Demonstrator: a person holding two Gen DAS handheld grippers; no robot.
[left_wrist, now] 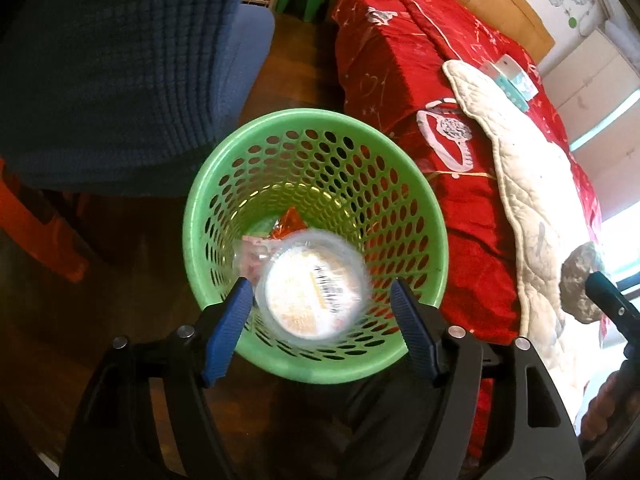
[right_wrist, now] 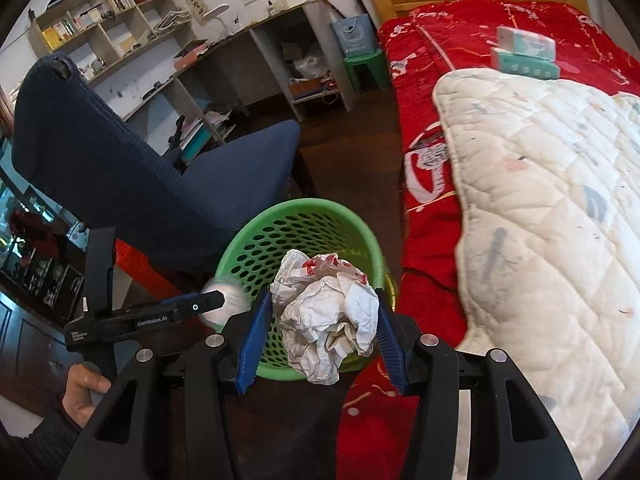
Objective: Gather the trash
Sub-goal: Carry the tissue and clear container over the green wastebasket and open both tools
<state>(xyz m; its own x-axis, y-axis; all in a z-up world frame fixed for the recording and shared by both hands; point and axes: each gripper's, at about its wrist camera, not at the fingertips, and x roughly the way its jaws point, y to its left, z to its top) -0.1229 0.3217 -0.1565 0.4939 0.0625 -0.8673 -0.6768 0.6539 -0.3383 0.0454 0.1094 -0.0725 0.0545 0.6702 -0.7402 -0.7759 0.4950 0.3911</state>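
Observation:
A green perforated basket (left_wrist: 312,114) stands on the dark floor between a chair and a bed. My left gripper (left_wrist: 320,286) hangs over its mouth, jaws wide. A blurred clear plastic cup with a white label (left_wrist: 312,292) lies between the pads, its right side well clear of the right pad. Deeper in the basket lie an orange wrapper (left_wrist: 290,222) and a clear pinkish packet (left_wrist: 252,252). My right gripper (right_wrist: 322,296) is shut on a crumpled white paper ball (right_wrist: 328,320) above the basket's (right_wrist: 304,204) near rim. The left gripper (right_wrist: 208,303) and the blurred cup (right_wrist: 224,300) show beside it.
A blue office chair (right_wrist: 120,168) stands left of the basket. A bed with a red cover (right_wrist: 432,200), a white quilt (right_wrist: 552,208) and tissue packs (right_wrist: 524,52) runs along the right. A green stool (right_wrist: 366,68) and desk shelves (right_wrist: 256,60) stand behind.

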